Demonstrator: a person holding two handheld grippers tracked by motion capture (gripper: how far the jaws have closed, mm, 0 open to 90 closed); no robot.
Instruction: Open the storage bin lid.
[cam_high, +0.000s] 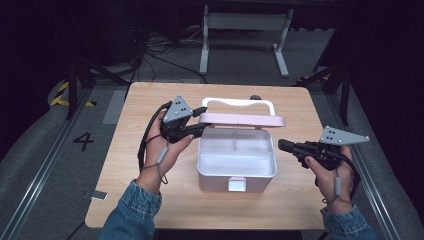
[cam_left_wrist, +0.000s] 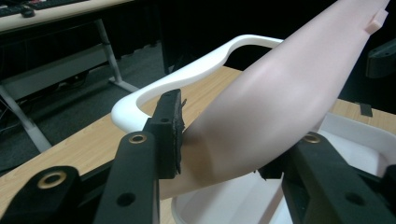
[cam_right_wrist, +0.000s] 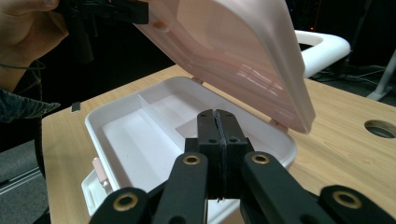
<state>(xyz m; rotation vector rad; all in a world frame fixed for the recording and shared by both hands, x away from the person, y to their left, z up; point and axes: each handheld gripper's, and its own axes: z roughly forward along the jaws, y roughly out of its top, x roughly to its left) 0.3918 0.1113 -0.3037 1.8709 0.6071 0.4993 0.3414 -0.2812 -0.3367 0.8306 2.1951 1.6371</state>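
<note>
The box (cam_high: 237, 170) stands mid-table, its white compartments open from above and from the front. Its raised lid (cam_high: 241, 120) overhangs the box's back edge, and the white handle (cam_high: 239, 102) blocks the way in from behind. Bare table (cam_high: 125, 195) lies left, right and in front of the box. The left gripper (cam_high: 197, 129) crowds the box's back left corner; the right gripper (cam_high: 281, 145) sits just off its right wall.

A light wooden worktop (cam_high: 150, 200) carried a pink box (cam_high: 236, 170) near its middle, lid raised. A small dark tag (cam_high: 98, 195) lay at its near left edge.
</note>
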